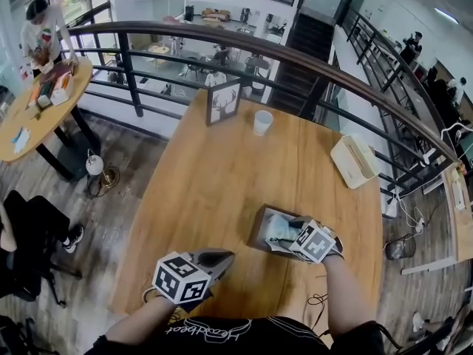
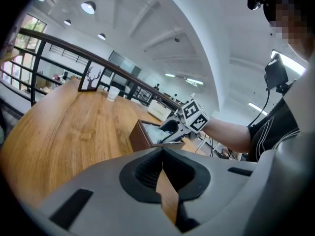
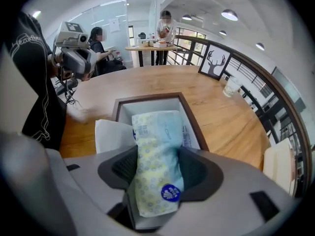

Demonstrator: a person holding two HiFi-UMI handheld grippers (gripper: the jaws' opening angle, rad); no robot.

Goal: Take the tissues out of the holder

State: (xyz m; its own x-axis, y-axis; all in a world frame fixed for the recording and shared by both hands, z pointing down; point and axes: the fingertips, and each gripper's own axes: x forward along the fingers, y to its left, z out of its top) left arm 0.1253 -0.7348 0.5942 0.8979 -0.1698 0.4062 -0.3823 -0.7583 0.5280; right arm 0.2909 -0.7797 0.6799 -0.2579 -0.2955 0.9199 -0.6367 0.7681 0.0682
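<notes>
I see wooden table (image 1: 214,176) filling view. Brown holder (image 1: 257,229) sits by table's near edge, right of middle. White box (image 1: 355,161) at right edge, deer picture (image 1: 224,102) at far edge. My left gripper (image 2: 162,181) hangs over near edge, left of holder, jaws pressed together, nothing in them. My right gripper (image 3: 157,168) points down into holder, jaws clamped on both sides of tissue pack (image 3: 155,146), pack's far end inside holder. Cup (image 1: 262,122) beside picture.
</notes>
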